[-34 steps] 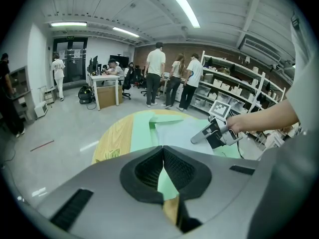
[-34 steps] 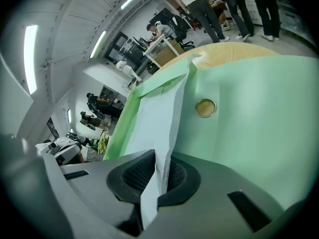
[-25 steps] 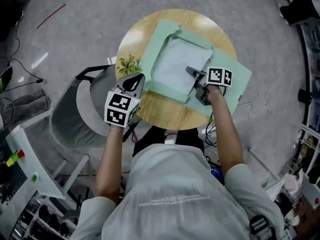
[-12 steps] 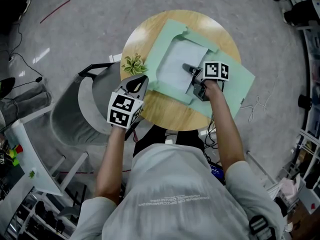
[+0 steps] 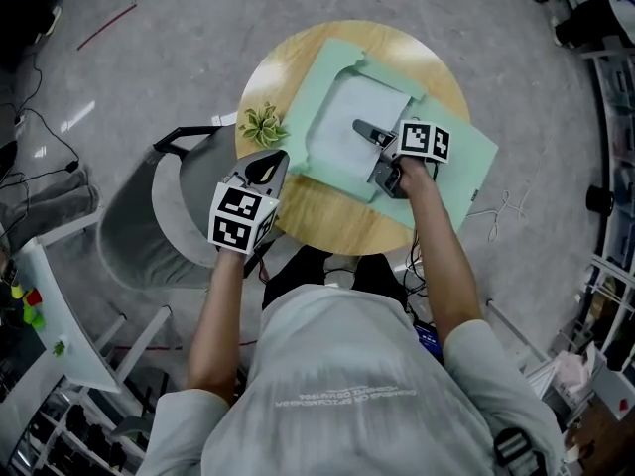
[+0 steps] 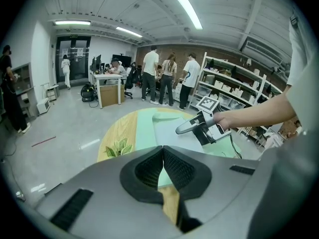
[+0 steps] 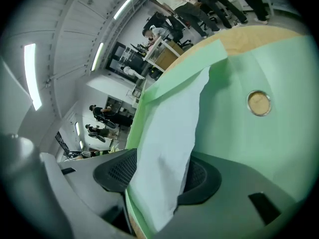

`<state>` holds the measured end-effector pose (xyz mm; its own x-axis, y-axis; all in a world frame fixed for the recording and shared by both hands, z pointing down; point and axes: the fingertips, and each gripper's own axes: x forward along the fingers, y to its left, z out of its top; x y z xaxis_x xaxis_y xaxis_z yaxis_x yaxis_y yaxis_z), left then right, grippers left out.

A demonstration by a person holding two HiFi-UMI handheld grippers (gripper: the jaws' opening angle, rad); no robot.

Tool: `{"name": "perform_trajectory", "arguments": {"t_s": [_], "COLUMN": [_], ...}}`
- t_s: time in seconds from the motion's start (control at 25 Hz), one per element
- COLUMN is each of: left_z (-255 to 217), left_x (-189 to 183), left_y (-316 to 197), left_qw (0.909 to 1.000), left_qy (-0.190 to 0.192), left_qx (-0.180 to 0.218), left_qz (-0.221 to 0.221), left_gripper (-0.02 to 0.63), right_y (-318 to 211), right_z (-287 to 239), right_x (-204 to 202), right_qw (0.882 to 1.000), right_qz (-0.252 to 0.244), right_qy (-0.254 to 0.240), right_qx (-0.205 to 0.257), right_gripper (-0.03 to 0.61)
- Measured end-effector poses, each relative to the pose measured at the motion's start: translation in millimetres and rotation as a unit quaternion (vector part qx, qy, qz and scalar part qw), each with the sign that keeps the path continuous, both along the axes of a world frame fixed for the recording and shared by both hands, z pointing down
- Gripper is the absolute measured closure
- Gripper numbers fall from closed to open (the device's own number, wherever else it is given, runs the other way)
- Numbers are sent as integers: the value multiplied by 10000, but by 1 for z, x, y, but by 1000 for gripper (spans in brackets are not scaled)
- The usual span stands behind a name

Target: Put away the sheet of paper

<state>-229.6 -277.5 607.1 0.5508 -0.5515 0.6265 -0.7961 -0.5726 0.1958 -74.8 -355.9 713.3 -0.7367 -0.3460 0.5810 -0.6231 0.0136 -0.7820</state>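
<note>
A white sheet of paper lies on an open pale green folder on the round wooden table. My right gripper reaches over the sheet from its near right edge. In the right gripper view the sheet's edge runs up between the right gripper's jaws, which are opening and stand apart from it. My left gripper hangs shut and empty off the table's near left edge. In the left gripper view the left gripper's pads meet, with the right gripper beyond over the sheet.
A small green plant sits at the table's left edge. A grey chair stands left of the table below my left gripper. The folder has a round hole. Several people stand by shelves far behind.
My right gripper has crept a little farther across the sheet towards the table's middle. The left gripper has stayed in place.
</note>
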Motion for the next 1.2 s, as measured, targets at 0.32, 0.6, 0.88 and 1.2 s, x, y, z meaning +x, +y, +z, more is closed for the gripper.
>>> {"name": "perform_trajectory", "arguments": {"t_s": [0.32, 0.6, 0.88, 1.2], "left_z": [-10, -33, -71, -175], "left_x": [19, 57, 86, 132], "left_y": [9, 39, 63, 81], "left_qw": [9999, 9996, 9977, 9839], "left_qy": [-18, -32, -66, -193], "left_qx": [103, 254, 666, 1777], "left_qz": [-44, 70, 101, 50], "left_gripper": [595, 595, 595, 595], "right_y": [32, 83, 127, 155], "right_z": [-12, -27, -104, -264], "right_x": [58, 107, 190, 258], "right_qw": [9973, 9957, 9680, 8923], "right_qz": [42, 183, 192, 61], "right_qy": [732, 905, 2186, 3050], "right_qx": [13, 44, 1217, 3326], "right_gripper": [233, 330, 489, 551]}}
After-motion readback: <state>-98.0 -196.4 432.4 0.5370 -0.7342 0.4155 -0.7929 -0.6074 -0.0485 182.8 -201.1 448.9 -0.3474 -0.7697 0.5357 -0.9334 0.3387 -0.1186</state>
